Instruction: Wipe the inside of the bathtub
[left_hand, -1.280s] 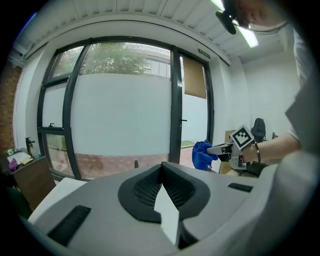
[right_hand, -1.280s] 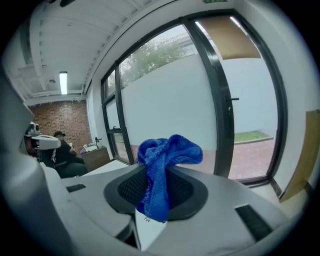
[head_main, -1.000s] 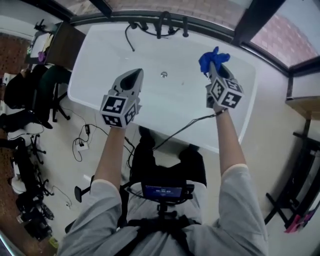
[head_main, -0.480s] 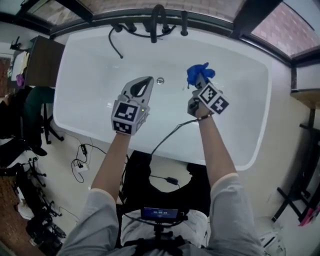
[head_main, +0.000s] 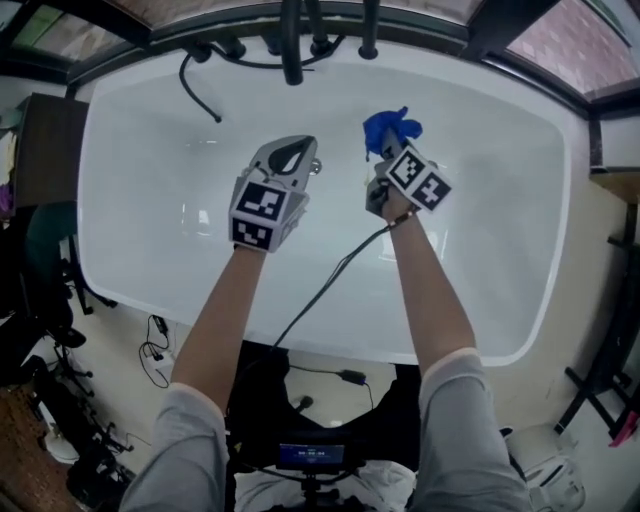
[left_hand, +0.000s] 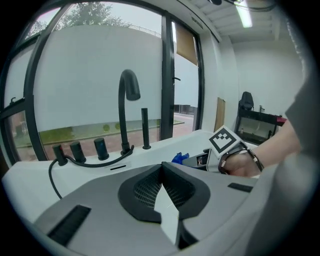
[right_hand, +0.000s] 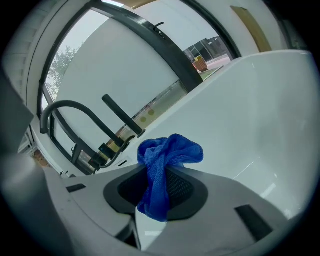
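A white bathtub (head_main: 140, 250) fills the head view, its drain (head_main: 317, 166) partly hidden behind the left gripper. My right gripper (head_main: 385, 150) is shut on a bunched blue cloth (head_main: 388, 129) and is held over the tub's middle, towards the far wall. The cloth (right_hand: 162, 167) hangs out between the jaws in the right gripper view. My left gripper (head_main: 295, 155) is shut with nothing in it, beside the right one and over the drain. In the left gripper view its jaws (left_hand: 162, 172) meet, and the right gripper's marker cube (left_hand: 225, 141) shows to the right.
A black faucet (head_main: 291, 40) with knobs and a hand-shower hose (head_main: 195, 85) stands on the tub's far rim under a window. A black cable (head_main: 330, 285) runs from the right gripper over the near rim. A wooden cabinet (head_main: 35, 140) and chairs stand left of the tub.
The view has closed in on the tub. Both grippers have come forward over the tub's inside, the right one carrying the blue cloth leftward towards the drain.
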